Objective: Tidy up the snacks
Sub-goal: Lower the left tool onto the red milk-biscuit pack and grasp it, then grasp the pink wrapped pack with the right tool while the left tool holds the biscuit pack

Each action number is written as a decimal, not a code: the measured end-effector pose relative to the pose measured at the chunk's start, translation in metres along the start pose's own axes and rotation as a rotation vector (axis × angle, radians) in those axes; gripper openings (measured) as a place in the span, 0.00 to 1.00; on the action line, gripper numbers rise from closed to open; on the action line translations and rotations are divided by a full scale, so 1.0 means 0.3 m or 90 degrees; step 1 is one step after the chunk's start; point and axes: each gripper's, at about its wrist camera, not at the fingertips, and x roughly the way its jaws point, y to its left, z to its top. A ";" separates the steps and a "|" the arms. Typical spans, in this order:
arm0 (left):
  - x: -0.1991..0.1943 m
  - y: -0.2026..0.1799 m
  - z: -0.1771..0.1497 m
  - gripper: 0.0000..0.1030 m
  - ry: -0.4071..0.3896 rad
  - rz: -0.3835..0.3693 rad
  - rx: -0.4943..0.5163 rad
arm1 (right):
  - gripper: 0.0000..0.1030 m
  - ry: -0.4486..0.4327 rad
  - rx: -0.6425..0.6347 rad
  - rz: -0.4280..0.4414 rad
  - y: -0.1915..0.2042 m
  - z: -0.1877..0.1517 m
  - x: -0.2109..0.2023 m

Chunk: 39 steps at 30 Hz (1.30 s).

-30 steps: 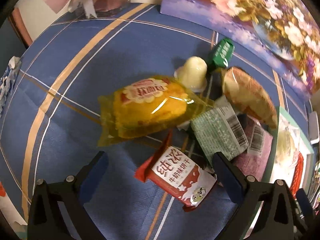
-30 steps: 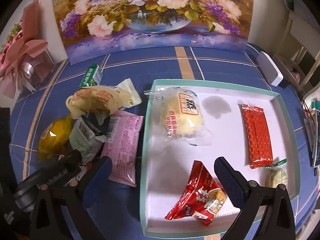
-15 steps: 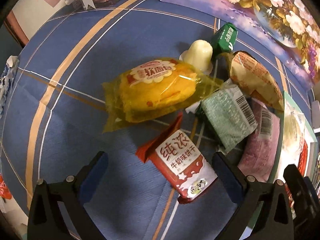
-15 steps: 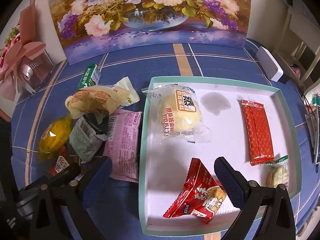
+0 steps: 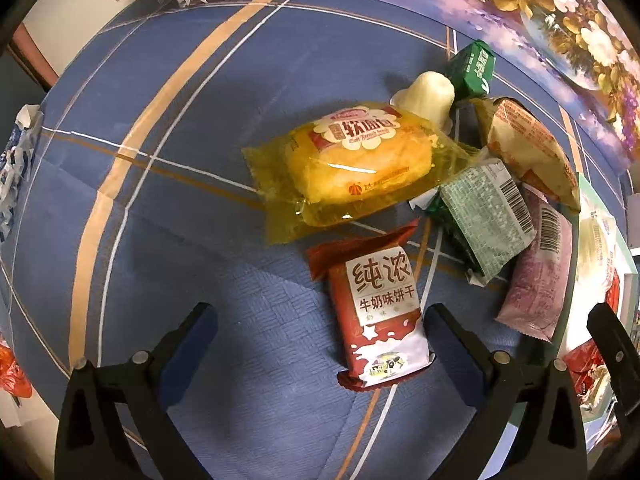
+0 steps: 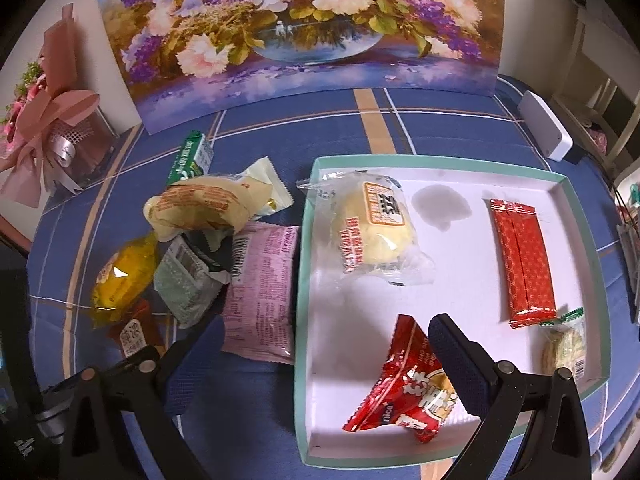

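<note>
Snacks half sorted: 5 in tray [image 6: 580, 280], rest piled left on desk. Left hand-held gripper [image 5: 320, 320] wide open, empty, red biscuit pack [image 5: 378, 312] between its fingers; next: lower, close. Right hand-held gripper [image 6: 326, 344] open, empty, over tray's near-left edge.

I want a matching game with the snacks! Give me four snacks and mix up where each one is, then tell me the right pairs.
Snacks:
1. long red bar
2. pink packet
3. milk biscuit pack
4. yellow soft bread

Places:
A. on the blue cloth, touching the tray's outer left wall
B. on the cloth, between the fingers of the open left tool
C. inside the tray, toward its right side
D. on the cloth, at the left end of the pile, just beyond the biscuit pack

Pairs: 1-C, 2-A, 3-B, 4-D
</note>
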 end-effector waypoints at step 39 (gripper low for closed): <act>-0.091 0.048 0.058 0.40 -0.016 -0.104 -0.040 | 0.55 -0.031 -0.080 0.088 0.143 0.025 0.039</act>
